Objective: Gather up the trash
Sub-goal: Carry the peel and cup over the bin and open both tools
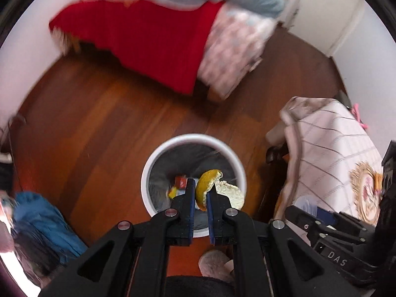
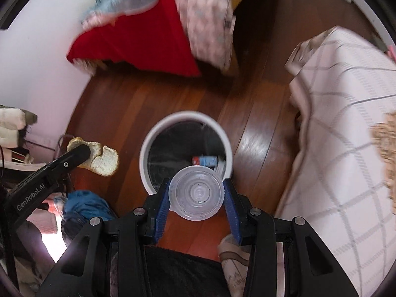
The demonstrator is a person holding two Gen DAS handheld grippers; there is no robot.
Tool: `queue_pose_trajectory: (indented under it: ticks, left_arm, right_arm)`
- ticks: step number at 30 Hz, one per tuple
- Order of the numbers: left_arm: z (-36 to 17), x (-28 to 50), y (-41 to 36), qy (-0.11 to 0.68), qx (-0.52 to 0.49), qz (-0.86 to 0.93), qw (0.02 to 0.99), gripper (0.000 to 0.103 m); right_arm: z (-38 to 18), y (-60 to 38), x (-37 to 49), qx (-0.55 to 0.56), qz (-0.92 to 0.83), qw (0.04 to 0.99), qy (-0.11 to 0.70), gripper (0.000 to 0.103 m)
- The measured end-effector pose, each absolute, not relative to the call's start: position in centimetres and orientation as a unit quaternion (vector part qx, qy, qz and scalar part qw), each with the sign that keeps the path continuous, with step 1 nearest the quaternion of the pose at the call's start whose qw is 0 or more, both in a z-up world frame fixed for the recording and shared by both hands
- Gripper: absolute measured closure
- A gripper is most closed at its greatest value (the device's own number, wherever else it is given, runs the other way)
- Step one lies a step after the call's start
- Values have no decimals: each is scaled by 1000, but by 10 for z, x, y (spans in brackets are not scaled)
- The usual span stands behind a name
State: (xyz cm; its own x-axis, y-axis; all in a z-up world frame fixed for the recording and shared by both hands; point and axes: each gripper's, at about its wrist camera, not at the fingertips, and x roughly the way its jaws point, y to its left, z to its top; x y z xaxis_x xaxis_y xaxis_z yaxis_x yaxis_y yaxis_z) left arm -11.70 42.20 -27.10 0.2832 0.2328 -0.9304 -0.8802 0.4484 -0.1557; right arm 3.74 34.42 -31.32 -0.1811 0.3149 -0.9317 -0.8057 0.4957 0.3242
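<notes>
A white round trash bin (image 1: 158, 158) with a dark liner stands on the wood floor; it also shows in the right wrist view (image 2: 148, 138). Small trash lies at its bottom (image 1: 180, 182). My left gripper (image 1: 199, 193) is shut on a piece of yellow citrus peel (image 1: 208, 183) and holds it above the bin's near side. The peel also shows in the right wrist view (image 2: 104, 160). My right gripper (image 2: 196, 193) is shut on a clear plastic cup (image 2: 196, 194), seen bottom-first, above the bin's near rim.
A bed with a red blanket (image 1: 153, 44) and patterned bedding lies beyond the bin. A checked cloth (image 1: 329, 148) covers furniture on the right. A blue garment (image 1: 42, 217) lies at the left. A slipper (image 1: 215, 262) is on the floor below the grippers.
</notes>
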Motion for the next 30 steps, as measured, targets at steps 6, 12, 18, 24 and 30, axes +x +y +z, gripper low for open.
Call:
queue_pose_trajectory:
  ticks: [6, 12, 18, 24, 30]
  left_arm:
    - [-326, -120, 461, 494, -400, 377, 674, 92]
    - [-340, -136, 473, 495, -408, 399, 655, 26]
    - [-344, -154, 474, 498, -396, 430, 641, 0]
    - [-338, -169, 459, 498, -384, 447, 637, 0]
    - [-329, -173, 441, 498, -372, 448, 642, 0]
  right_arm:
    - [-376, 392, 42, -227, 436, 577, 652, 59]
    - [-412, 419, 48, -242, 424, 557, 672, 53]
    - [-414, 423, 43, -261, 430, 560, 658, 20]
    - [-395, 412, 33, -296, 434, 573, 628, 0]
    - [-376, 394, 25, -317, 432, 587, 607, 0]
